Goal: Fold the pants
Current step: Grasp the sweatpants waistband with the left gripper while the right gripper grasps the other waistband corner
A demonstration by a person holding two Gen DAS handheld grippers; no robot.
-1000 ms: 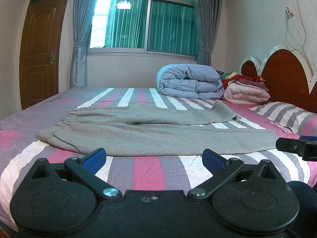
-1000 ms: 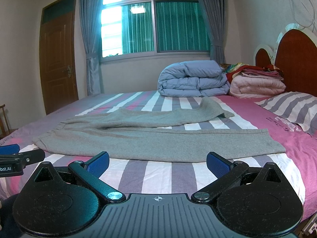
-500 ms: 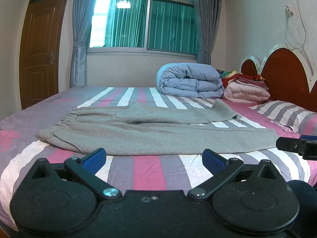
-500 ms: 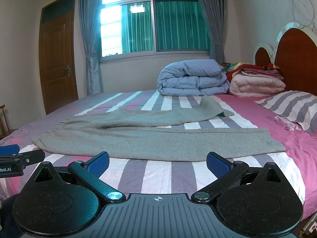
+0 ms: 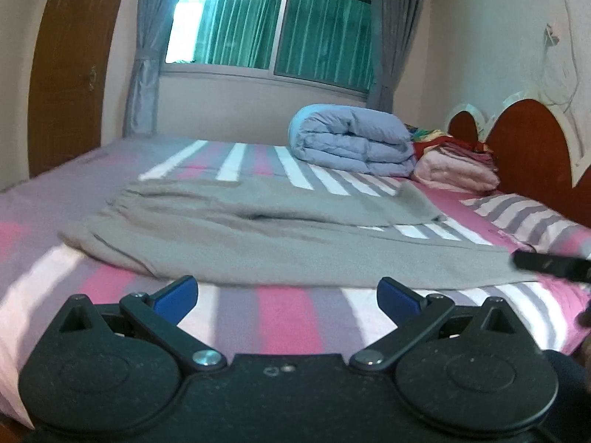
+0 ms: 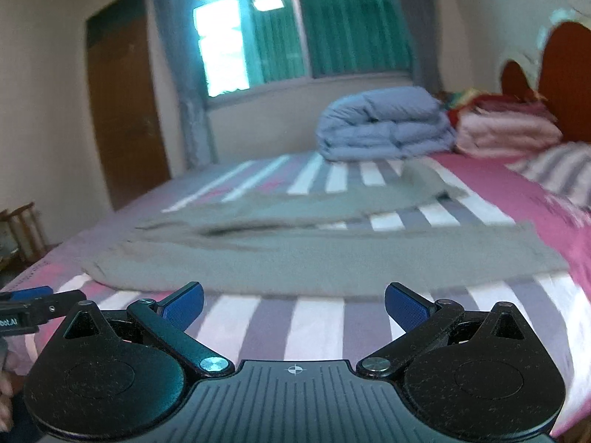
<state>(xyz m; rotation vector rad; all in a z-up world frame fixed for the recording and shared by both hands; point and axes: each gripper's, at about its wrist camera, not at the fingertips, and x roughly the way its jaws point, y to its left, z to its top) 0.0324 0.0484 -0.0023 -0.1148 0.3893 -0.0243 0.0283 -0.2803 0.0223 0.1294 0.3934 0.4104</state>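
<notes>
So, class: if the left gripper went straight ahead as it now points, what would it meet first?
Probably the near edge of the grey pants, just beyond the open left gripper; depth is uncertain.

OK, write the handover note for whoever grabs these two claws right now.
Left claw: open, empty, short of the pants' near edge.
Right claw: open, empty, also short of that edge.
Grey pants: flat across the striped bed, waistband to the left, legs running right and spread apart.
Done: nothing folded.
Left: grip the pants, lay one leg over the other, then fold lengthwise.
</notes>
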